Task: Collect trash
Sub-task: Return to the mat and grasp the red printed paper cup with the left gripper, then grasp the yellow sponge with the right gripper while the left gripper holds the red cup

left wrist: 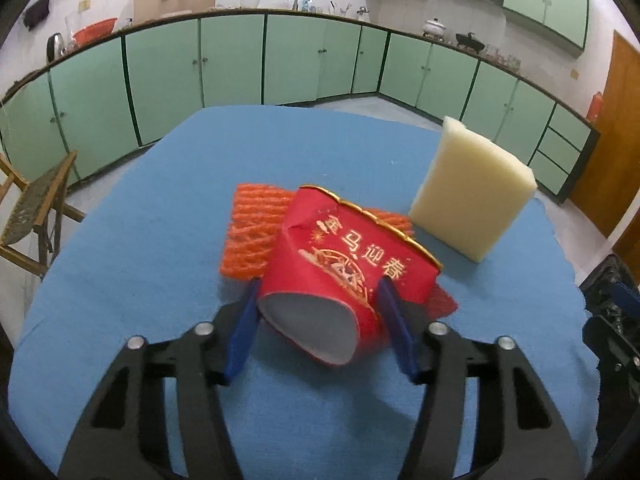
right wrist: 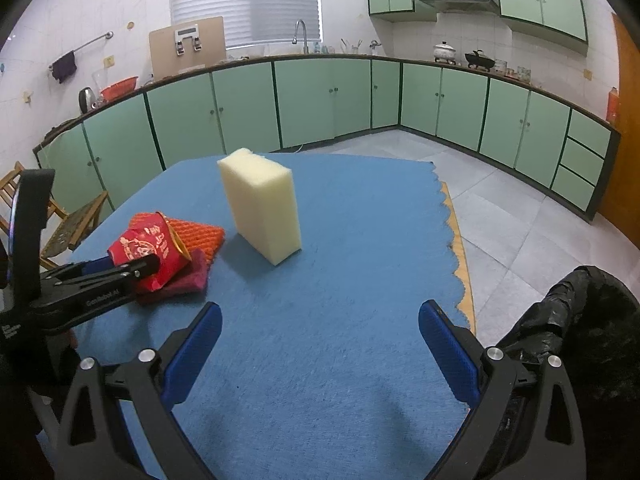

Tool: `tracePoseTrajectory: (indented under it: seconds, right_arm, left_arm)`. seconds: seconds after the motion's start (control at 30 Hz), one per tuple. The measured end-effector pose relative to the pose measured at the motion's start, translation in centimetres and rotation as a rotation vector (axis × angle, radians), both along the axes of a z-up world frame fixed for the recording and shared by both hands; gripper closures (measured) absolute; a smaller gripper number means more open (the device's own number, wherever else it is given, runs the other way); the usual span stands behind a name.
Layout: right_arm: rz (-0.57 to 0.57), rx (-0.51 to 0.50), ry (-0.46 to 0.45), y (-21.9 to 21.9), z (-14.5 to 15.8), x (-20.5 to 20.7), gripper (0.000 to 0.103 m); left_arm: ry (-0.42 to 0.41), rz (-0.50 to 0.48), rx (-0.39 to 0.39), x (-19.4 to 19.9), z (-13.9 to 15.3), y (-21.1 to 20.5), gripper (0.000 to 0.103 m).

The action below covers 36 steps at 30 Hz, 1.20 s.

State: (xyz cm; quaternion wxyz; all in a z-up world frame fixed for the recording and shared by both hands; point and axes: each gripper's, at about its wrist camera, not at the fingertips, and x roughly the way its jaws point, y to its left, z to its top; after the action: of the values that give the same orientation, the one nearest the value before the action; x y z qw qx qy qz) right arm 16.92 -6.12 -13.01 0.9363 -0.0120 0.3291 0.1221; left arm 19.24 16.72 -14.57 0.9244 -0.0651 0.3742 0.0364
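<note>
Cup [left wrist: 344, 276], crushed and red, lay on its side on the tabletop [left wrist: 140, 240], atop orange netting [left wrist: 248, 236]. Your left tongs [left wrist: 316, 292] pinched its base; your right tongs [right wrist: 320, 336] hung open, empty. Next, I judge: lift it toward the black bag [right wrist: 592, 320] at three o'clock.

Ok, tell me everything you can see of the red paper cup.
The red paper cup is crushed and lies on its side on the blue cloth, its squashed white-lined mouth facing the left wrist camera. Gold characters and a gold picture mark its wall; a gold band edges its far end. It rests partly on the orange foam net and a dark red piece. The left claw straddles it, a blue pad against each side, the wall dented between them.
</note>
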Motion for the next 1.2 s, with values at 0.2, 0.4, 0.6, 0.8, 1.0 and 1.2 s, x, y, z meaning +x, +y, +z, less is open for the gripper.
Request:
tracePoseTrajectory:
  seconds: [0.2,0.4,0.6,0.8,1.0,1.2]
  right_arm:
    - [-0.002,-0.002,0.005,0.1,-0.2,-0.1,0.006]
    - [-0.003,0.005,-0.005,-0.1,0.0,0.1,0.006]
    - [0.006,0.014,-0.026,0.3,0.7,1.1,0.006]
    - [0.023,0.031,-0.072,1.5,1.8,3.3,0.007]
    - [0.06,0.031,-0.091,3.0,2.3,5.8,0.012]
    - [0.091,0.023,-0.065,3.7,1.4,8.0,0.018]
  left_arm:
    - [-0.051,0.0,0.019,-1.6,0.8,-1.5,0.054]
    - [-0.123,0.008,0.035,-3.3,2.3,-2.6,0.055]
    - [-0.163,0.041,0.043,-2.7,3.6,-1.8,0.055]
    - [-0.179,0.077,0.057,-1.1,4.5,-0.6,0.055]
    - [-0.182,0.108,0.068,0.4,5.1,0.3,0.055]
    - [-0.181,0.121,0.082,1.4,5.3,0.6,0.055]
